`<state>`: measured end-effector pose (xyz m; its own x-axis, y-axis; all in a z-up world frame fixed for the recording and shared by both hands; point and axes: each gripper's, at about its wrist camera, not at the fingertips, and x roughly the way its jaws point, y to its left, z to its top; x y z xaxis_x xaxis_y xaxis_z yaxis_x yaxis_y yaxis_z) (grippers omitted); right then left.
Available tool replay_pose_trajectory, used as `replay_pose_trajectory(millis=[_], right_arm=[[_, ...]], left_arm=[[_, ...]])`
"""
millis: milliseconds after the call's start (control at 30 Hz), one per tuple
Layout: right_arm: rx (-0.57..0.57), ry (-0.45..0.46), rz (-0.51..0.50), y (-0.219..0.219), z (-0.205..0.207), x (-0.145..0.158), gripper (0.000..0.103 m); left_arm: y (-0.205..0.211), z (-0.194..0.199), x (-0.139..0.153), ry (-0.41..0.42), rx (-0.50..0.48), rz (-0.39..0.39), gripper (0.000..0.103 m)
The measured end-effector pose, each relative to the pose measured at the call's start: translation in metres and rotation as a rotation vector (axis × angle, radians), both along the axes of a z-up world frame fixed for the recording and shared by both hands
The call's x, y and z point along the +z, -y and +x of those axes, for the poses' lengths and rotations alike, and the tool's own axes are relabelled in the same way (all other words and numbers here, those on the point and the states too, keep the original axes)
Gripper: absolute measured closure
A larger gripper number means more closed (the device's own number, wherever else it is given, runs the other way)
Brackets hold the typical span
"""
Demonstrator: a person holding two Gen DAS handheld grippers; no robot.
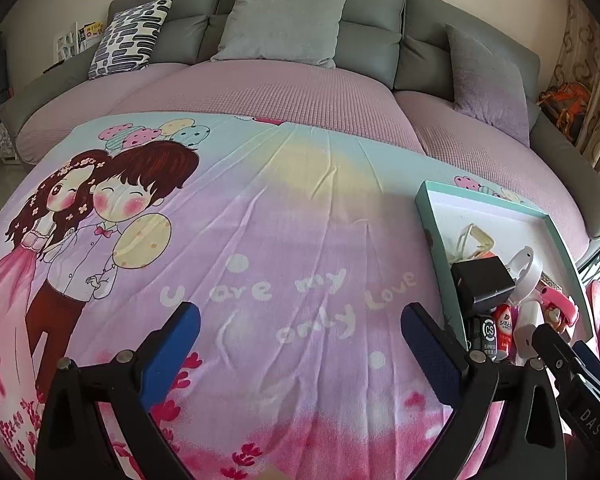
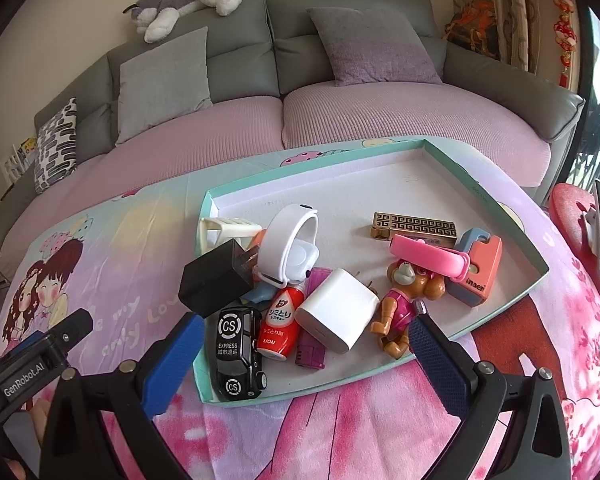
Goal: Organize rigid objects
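Small rigid objects (image 2: 332, 292) lie heaped in the teal tray (image 2: 452, 156) on the blanket; the right gripper (image 2: 304, 356) angles down over them, the left gripper (image 1: 300, 340) beside, both spread empty

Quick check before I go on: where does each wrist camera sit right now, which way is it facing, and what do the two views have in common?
Left wrist: on the left gripper, facing the blanket and sofa; open jaws, empty; right gripper shows at right.
Right wrist: on the right gripper, facing the tray; open jaws, empty; left gripper at lower left.
Shared: tray, black toy car, black charger, blanket, sofa.
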<state>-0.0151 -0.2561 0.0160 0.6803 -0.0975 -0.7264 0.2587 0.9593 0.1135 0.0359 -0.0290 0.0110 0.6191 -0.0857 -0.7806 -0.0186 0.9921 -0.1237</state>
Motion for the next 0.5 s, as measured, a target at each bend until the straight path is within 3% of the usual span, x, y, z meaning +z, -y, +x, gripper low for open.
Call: replay_pose_trajectory(millis=[500], right_arm=[[0.018,-0.003,0.006,-0.006,-0.006,-0.002,0.0]], left_arm=[[-0.001,-0.019,-0.014,-0.067,-0.023,0.032,0.003]])
